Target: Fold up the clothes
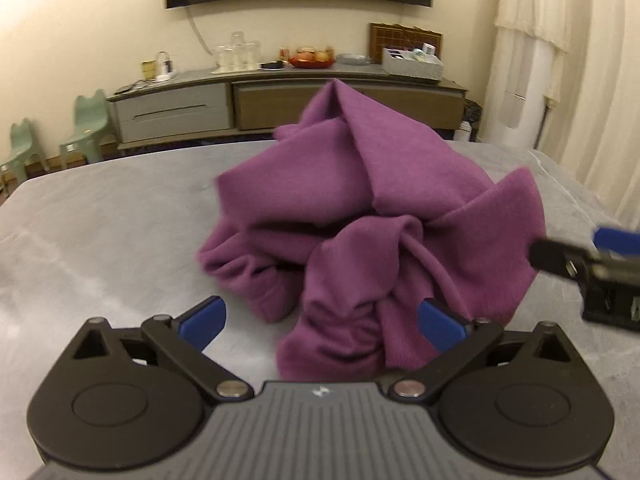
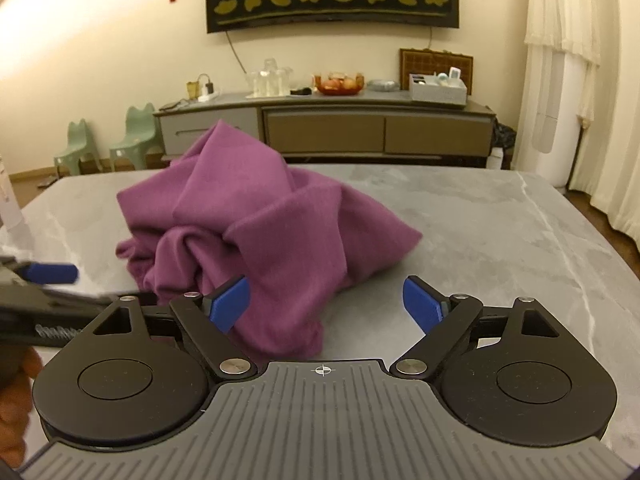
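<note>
Resting in a crumpled heap on the grey marbled desk [image 2: 500, 216], the purple garment [image 1: 372, 208] has no fold made in it yet. The left tool [image 1: 322, 322] stands wide open just before the near edge of the heap, its right blue pad over the cloth without pressing on it. The right tool [image 2: 326, 304] is likewise wide open and grips nothing; its left pad sits against the garment's near flank.

The step in hand appears to be the first grasp to spread the heap. To do it well, each tool should probably close on a single outer edge, such as a hem or cuff, rather than on a bunched mass. The two grasp points should lie well apart. Lifting and drawing outward would then let the cloth lie flat before folding.
</note>
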Demonstrator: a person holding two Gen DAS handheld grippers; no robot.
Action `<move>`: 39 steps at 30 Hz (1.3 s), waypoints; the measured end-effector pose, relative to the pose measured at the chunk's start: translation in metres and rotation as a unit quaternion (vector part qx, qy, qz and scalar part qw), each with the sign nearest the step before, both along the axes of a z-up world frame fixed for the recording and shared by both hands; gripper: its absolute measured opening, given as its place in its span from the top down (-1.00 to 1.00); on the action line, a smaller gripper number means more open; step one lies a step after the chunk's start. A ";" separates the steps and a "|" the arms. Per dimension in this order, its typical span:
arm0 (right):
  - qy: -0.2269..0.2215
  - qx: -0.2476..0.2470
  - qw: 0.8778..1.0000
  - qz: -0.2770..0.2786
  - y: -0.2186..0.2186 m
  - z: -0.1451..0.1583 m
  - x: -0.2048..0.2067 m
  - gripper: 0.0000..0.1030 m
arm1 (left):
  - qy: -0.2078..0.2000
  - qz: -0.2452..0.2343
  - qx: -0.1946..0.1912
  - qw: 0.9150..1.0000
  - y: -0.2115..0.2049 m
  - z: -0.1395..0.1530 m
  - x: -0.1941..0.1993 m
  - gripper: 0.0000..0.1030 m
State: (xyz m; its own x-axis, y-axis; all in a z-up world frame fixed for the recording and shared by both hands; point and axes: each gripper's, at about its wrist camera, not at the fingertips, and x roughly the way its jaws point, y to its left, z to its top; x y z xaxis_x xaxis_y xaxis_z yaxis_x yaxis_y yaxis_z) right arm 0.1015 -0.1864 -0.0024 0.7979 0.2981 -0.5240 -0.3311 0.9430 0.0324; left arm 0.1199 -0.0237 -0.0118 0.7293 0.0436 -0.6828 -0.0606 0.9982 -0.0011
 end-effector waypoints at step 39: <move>0.065 -0.030 0.993 0.094 0.112 0.011 0.091 -0.71 | -0.001 -0.014 -0.078 0.997 0.136 -0.031 -0.059 -0.63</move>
